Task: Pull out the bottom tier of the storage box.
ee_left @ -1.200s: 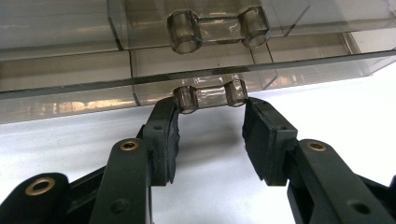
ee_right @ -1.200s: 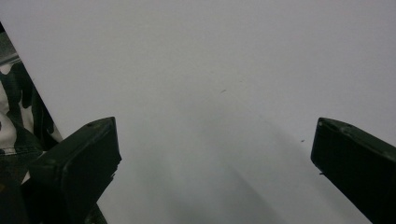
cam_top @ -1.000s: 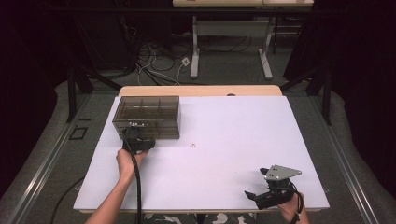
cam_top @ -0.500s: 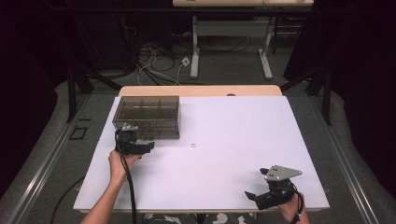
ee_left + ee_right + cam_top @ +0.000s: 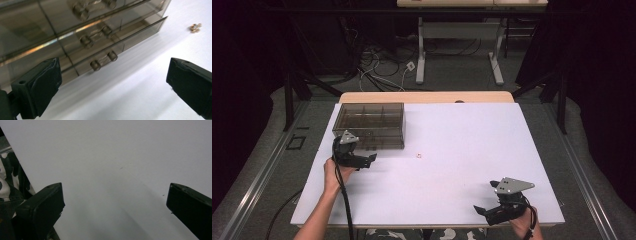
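A smoky clear drawer box [image 5: 369, 125] stands at the table's far left. In the left gripper view its bottom drawer [image 5: 140, 35] juts out a little, with a clear handle [image 5: 103, 60] on its front. My left gripper [image 5: 368, 160] sits just in front of the box. Its jaws have just been opening and now stand wide, with nothing between them [image 5: 113, 75]. A small gold item [image 5: 418, 155] lies on the table to the right of the box [image 5: 195, 27]. My right gripper [image 5: 482, 210] rests open near the front right edge, over bare table [image 5: 115, 195].
The white table [image 5: 472, 145] stretches wide between the two grippers. A cable [image 5: 346, 205] trails from the left gripper along the forearm. Desk legs and loose cables stand on the floor beyond the far edge.
My left gripper has shifted a little to the left in front of the box and its jaws have spread apart. The right gripper has stayed in place.
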`<state>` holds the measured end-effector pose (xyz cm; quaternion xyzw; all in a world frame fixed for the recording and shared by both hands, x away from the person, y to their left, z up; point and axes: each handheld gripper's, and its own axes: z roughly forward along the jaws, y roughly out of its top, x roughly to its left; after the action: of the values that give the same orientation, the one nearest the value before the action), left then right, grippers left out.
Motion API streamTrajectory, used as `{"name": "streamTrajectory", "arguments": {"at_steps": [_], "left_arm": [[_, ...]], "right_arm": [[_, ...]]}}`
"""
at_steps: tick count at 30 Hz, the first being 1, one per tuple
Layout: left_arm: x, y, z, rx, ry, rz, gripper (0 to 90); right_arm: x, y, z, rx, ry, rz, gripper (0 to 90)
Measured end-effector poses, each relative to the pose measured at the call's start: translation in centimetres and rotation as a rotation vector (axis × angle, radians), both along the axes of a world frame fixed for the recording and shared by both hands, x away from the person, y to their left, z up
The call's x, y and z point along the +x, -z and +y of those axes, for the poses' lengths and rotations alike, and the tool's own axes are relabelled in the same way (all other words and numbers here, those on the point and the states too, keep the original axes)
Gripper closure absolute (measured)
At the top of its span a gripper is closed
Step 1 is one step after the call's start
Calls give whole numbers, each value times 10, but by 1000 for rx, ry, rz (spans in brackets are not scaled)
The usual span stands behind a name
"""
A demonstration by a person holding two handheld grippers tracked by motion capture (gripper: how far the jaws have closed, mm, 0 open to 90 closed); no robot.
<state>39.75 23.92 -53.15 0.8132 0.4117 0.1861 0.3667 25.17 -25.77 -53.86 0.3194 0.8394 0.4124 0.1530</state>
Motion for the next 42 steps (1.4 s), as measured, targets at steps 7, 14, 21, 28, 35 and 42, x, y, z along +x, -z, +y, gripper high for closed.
{"name": "streamTrajectory", "arguments": {"at_steps": [7, 14, 21, 28, 35, 42], "left_arm": [[3, 1, -1, 75, 69, -58, 0], [5, 1, -3, 150, 126, -80, 38], [5, -1, 1, 190, 140, -109, 161], [6, -2, 8, 213, 156, -139, 292], [8, -7, 18, 310, 202, -173, 440], [11, -5, 22, 357, 243, -175, 495]], "right_arm": [[-1, 0, 1, 0, 1, 2, 6], [0, 0, 0, 0, -2, 0, 6], [-1, -1, 0, 0, -4, 6, 6], [-1, -2, 0, -2, -5, -2, 6], [-1, -1, 1, 2, -10, 5, 6], [0, 0, 1, 8, -6, 3, 6]]}}
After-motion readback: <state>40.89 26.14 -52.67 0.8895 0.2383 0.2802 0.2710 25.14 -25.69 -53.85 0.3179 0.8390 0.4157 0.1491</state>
